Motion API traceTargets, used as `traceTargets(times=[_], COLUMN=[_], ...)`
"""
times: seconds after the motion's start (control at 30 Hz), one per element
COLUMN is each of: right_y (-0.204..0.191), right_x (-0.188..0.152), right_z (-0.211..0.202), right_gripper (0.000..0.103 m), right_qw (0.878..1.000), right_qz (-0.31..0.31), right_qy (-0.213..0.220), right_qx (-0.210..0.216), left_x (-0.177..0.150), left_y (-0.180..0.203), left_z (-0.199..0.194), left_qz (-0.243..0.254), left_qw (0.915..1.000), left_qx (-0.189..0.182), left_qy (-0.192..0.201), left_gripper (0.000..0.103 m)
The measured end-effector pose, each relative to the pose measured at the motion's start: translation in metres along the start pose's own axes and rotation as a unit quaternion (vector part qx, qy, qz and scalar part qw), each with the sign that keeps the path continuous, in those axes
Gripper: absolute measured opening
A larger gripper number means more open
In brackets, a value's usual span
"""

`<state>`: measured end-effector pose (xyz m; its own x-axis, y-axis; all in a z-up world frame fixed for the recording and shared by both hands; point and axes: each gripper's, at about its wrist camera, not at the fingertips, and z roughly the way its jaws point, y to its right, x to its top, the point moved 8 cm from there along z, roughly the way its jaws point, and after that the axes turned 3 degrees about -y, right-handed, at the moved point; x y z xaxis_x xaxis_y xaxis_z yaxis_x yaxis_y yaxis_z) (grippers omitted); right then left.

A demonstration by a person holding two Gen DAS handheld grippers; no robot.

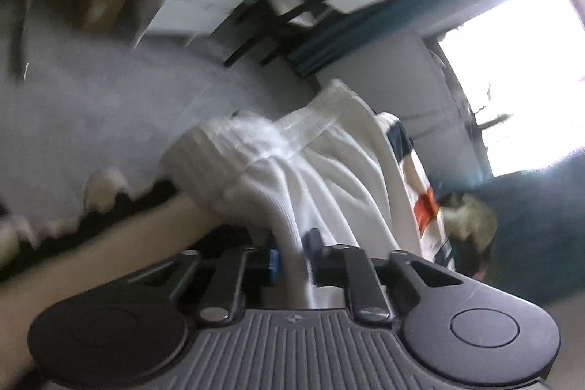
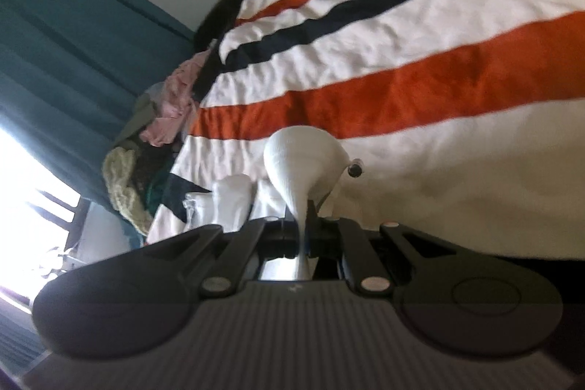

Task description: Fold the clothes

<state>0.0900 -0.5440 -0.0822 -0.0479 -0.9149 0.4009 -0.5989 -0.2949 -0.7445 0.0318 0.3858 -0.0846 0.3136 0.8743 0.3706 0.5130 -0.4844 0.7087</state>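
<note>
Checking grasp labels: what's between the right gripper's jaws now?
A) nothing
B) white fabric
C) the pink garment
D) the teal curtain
B: in the right wrist view the right gripper is shut on a pinched fold of white fabric, which flares out above the jaws in front of the striped bedspread.

The left gripper (image 1: 292, 254) is dark grey to black, with a ribbed grey housing, two round disc-shaped side lobes, flat linkage bars fastened by silver round-head screws, and blue pads on its fingers (image 1: 273, 262). The right gripper (image 2: 301, 236) has the same build: ribbed body with a small emblem, rounded black lobes, linkage bars and pale screw heads. A bare forearm (image 1: 109, 243) without a sleeve ends in a white knitted glove (image 1: 234, 167) with a ribbed cuff.
</note>
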Motion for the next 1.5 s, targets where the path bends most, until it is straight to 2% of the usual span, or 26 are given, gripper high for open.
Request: traceTargets(times=[0.03,0.23,0.3,0.43,0.53,0.67,0.77,0.83,0.9,1.03,1.1,1.23,1.33,1.37,1.43,1.47,1.5], right_y=[-0.001,-0.018,-0.037,-0.085,-0.131,-0.178,-0.207,-0.22,-0.229,-0.23,-0.227,-0.219,-0.221,-0.222,-0.226,-0.227,-0.227], right_x=[0.005,0.026,0.033,0.046,0.048,0.036,0.021,0.007,-0.01,-0.035,-0.052,-0.064,-0.063,-0.063,-0.065,-0.066,-0.067], right_z=[-0.002,-0.018,-0.011,0.012,0.049,0.115,0.175,0.216,0.257,0.319,0.344,0.356,0.351,0.349,0.341,0.335,0.325], right_gripper=[0.005,0.005,0.005,0.005,0.005,0.005,0.005,0.005,0.005,0.006,0.006,0.006,0.009,0.015,0.027,0.036,0.05], right_qw=[1.0,0.999,0.999,0.998,0.995,0.99,0.987,0.984,0.982,0.977,0.968,0.961,0.961,0.961,0.959,0.958,0.958], right_qz=[0.006,0.008,-0.006,-0.045,-0.085,-0.122,-0.142,-0.159,-0.175,-0.203,-0.239,-0.261,-0.26,-0.263,-0.276,-0.281,-0.284], right_qy=[0.001,0.016,0.022,0.037,0.054,0.073,0.077,0.075,0.07,0.06,0.058,0.068,0.065,0.058,0.038,0.03,0.026], right_qx=[0.005,0.034,0.036,0.038,0.027,0.008,-0.001,-0.007,-0.009,-0.019,-0.043,-0.061,-0.062,-0.06,-0.049,-0.042,-0.031], left_x=[0.002,0.019,0.026,0.04,0.052,0.07,0.089,0.099,0.106,0.117,0.12,0.122,0.123,0.123,0.125,0.122,0.118], left_y=[0.006,0.034,0.051,0.089,0.125,0.16,0.171,0.179,0.185,0.2,0.209,0.207,0.2,0.198,0.195,0.197,0.2], left_z=[-0.004,-0.043,-0.05,-0.036,-0.004,0.064,0.126,0.166,0.205,0.272,0.3,0.338,0.348,0.348,0.342,0.337,0.33], left_qz=[0.023,0.038,0.054,0.052,0.066,0.063,0.044,0.057,0.073,0.089,0.111,0.106,0.092,0.089,0.085,0.092,0.1], left_qw=[0.9997,0.9973,0.9954,0.993,0.9898,0.9905,0.9928,0.992,0.9904,0.9905,0.9878,0.9872,0.9886,0.9894,0.9919,0.9929,0.9929], left_qx=[0.001,-0.046,-0.057,-0.08,-0.09,-0.078,-0.065,-0.051,-0.025,0.016,0.042,0.082,0.098,0.095,0.073,0.055,0.042], left_qy=[0.005,0.043,0.054,0.071,0.089,0.095,0.091,0.101,0.114,0.104,0.101,0.085,0.068,0.065,0.06,0.051,0.049], left_gripper=[0.005,0.002,0.002,0.002,0.002,0.003,0.003,0.003,0.003,0.003,0.003,0.004,0.009,0.01,0.028,0.046,0.055])
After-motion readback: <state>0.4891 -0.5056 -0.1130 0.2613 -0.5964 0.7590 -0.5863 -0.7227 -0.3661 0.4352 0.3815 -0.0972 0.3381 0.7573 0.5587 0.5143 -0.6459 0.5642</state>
